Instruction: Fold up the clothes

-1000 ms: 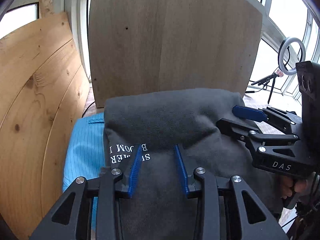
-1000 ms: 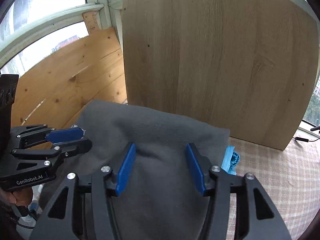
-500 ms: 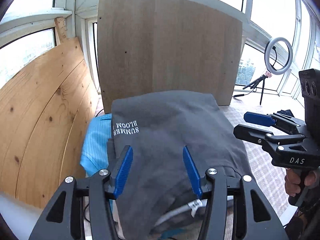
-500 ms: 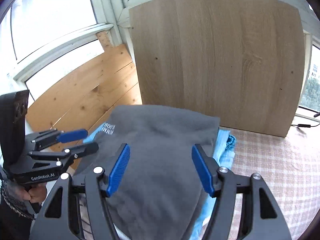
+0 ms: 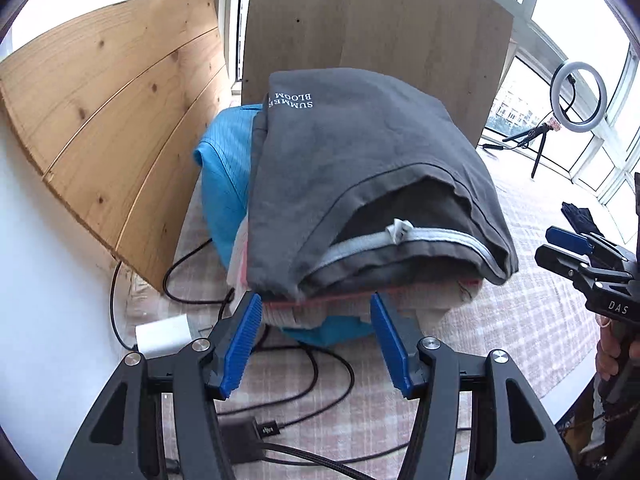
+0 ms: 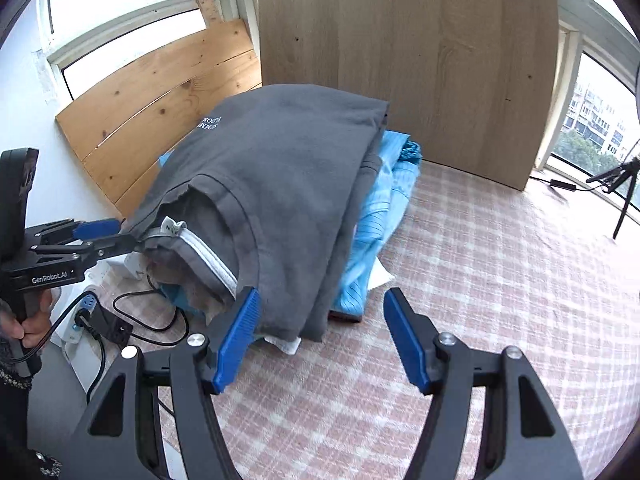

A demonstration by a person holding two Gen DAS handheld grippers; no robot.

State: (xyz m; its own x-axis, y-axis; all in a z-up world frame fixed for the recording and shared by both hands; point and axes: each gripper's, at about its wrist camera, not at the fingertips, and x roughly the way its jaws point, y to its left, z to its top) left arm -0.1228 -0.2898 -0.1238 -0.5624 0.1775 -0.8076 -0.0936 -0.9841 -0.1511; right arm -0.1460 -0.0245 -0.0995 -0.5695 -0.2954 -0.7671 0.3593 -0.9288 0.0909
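Left tool (image 5: 316,338), jaws opening with nothing between them, has backed off the grey shirt (image 5: 360,168); a second ago it hung right over the cloth. The shirt now lies folded atop the blue pile (image 5: 226,156) on the bench (image 5: 520,320) (this fold looks finished).

Right tool (image 6: 320,340), spread and empty, has likewise drawn back; the shirt (image 6: 280,168) sits free.

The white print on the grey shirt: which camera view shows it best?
The left wrist view. There the white print on the grey shirt faces the camera, large and upside down, with the words readable. In the right wrist view the print is small, slanted and unreadable.
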